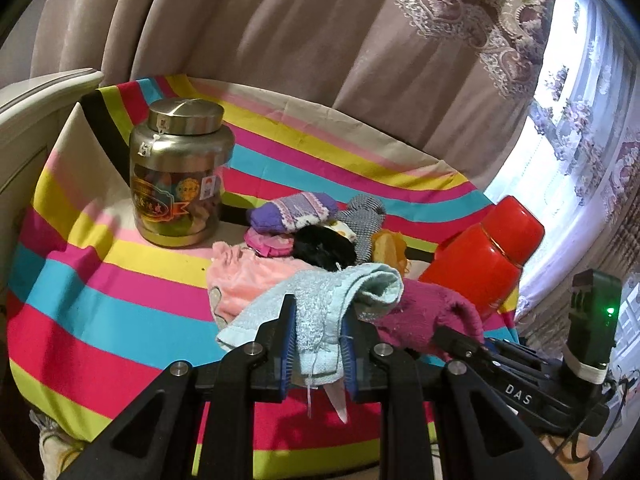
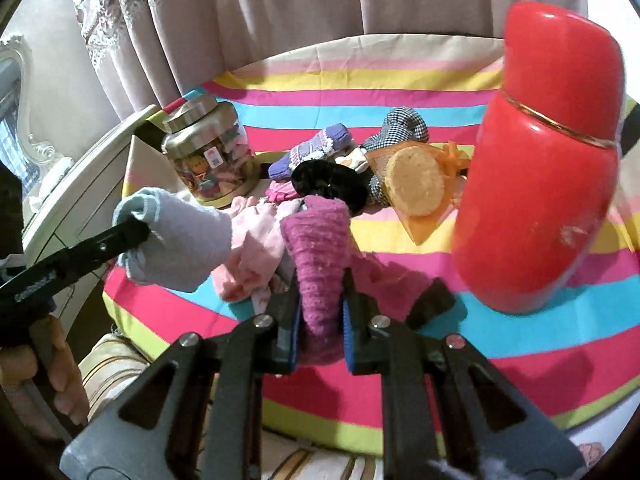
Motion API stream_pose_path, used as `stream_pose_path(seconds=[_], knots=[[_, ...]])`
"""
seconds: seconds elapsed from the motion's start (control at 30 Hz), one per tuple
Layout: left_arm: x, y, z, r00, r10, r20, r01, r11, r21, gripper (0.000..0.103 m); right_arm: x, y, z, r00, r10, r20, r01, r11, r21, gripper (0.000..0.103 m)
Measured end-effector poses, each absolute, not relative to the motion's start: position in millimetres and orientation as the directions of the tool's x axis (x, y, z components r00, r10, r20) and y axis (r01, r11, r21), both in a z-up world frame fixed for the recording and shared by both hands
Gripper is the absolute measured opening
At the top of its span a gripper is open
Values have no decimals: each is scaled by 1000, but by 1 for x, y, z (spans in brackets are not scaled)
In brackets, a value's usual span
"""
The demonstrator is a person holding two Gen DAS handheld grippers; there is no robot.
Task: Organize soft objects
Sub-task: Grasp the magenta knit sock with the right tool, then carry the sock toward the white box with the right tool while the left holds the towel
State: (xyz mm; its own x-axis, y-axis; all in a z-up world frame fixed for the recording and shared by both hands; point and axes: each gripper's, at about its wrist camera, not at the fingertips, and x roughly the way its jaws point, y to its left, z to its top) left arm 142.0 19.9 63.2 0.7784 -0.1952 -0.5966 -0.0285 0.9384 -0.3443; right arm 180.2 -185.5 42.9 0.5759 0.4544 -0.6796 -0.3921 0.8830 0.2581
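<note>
A squat jar (image 1: 180, 172) with clear sides and a brushed-metal lid stands at the back left of the tabletop (image 1: 100, 280); colourful wrapped items fill it, though what they are cannot be told. A glossy red flask (image 2: 544, 160) with a thin gold ring under its domed cap stands on the right, closed. In front of it lies an orange mesh pouch (image 2: 424, 196) holding a round, tan, rough-textured disc.

The tabletop is covered by a cloth in broad stripes of pink, yellow, blue, magenta and lime. Pleated beige curtains (image 1: 320, 40) with lace trim hang behind it, and a white carved piece of furniture (image 2: 80, 184) stands to the left.

Between jar and flask lies a heap of soft things: a purple patterned knit sock (image 1: 288, 210), a grey checked sock (image 1: 364, 216), a fuzzy black scrunchie (image 2: 328, 184) and a pale pink fleecy cloth (image 1: 248, 280).

The left gripper (image 1: 318, 344) is clamped on a light blue terry cloth (image 1: 320, 300), lifted above the front of the heap. The right gripper (image 2: 320, 320) is clamped on a magenta ribbed knit cloth (image 2: 320, 256), which stands up between its blue-padded fingers (image 2: 349, 336), just beside the pink cloth.
</note>
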Motion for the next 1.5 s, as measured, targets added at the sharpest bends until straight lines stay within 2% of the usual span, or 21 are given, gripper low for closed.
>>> stream_pose_path(seconds=[0.6,1.5], knots=[[95,-70,84,757,-300,-580,133,940,-313,21,113,-261,58,604,411,-682,-301,911,282,19],[60,-226,79,594,-481,-645,411,871,-270,21,42,-425,54,653,252,-714,-39,953,301,20]])
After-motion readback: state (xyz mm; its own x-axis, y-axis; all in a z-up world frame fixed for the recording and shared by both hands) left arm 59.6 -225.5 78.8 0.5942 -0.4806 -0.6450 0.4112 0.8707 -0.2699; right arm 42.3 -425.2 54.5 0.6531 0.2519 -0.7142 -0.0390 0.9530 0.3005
